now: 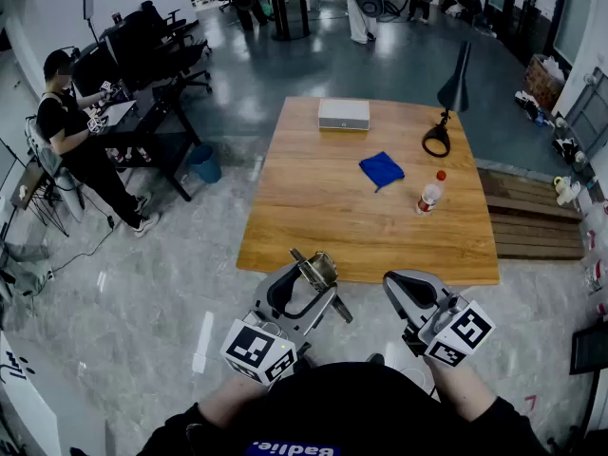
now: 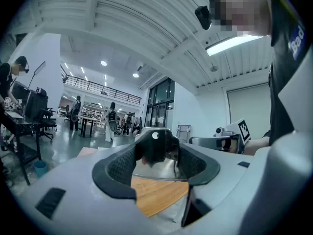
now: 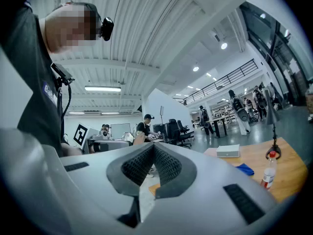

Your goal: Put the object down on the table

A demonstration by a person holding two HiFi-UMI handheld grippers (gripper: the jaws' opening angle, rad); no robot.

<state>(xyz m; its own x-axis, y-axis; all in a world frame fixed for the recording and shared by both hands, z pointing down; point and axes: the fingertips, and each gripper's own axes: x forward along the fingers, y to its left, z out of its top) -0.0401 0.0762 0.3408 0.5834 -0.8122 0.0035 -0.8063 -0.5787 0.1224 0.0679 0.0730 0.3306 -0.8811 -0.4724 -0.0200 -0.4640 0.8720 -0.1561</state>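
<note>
My left gripper (image 1: pixel 318 277) is shut on a dark metal object (image 1: pixel 321 270) with a shiny handle, held at the jaw tips level with the near edge of the wooden table (image 1: pixel 285 236). In the left gripper view the object (image 2: pixel 154 148) sits between the two pads of that gripper (image 2: pixel 155 155), and the table shows below it. My right gripper (image 1: pixel 392 283) is shut with nothing in it, close to the table's near edge and right of the left one. In the right gripper view its pads meet at the tip (image 3: pixel 153 150).
On the table lie a blue cloth (image 1: pixel 381 169), a plastic bottle with a red cap (image 1: pixel 430 194), a white box (image 1: pixel 343 113) and a black desk lamp (image 1: pixel 448 112). A person (image 1: pixel 66 131) works at desks to the far left. A blue bin (image 1: pixel 204 164) stands on the floor.
</note>
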